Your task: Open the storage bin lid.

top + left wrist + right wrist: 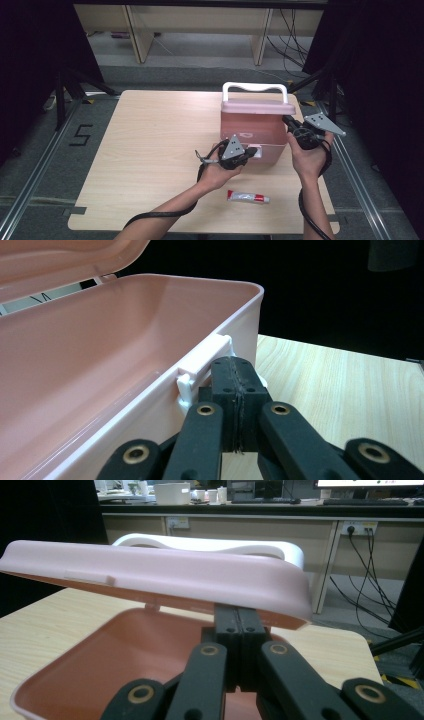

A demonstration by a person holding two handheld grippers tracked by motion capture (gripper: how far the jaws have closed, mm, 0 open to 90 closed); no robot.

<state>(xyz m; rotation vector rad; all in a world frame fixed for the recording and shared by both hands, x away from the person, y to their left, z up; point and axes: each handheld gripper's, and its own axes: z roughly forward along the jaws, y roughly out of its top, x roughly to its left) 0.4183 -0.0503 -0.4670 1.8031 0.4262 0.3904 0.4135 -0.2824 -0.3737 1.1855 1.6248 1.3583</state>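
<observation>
Closest in, both grippers' jaws are pressed together: the right gripper (239, 630) is prising up the lid (150, 575) of the pink box (252, 132) at the table's (145, 150) two o'clock, the left gripper (235, 385) is bracing its front latch (205, 360), so swinging the lid fully back seems next.

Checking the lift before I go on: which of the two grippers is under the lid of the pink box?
The right gripper, shut, its tips beneath the raised lid edge. The left gripper, also shut, sits lower, against the white latch on the pink box front wall.

One camera looks down from above the counter (150, 150); two ride close on the tools, both facing the pink box (252, 131).
</observation>
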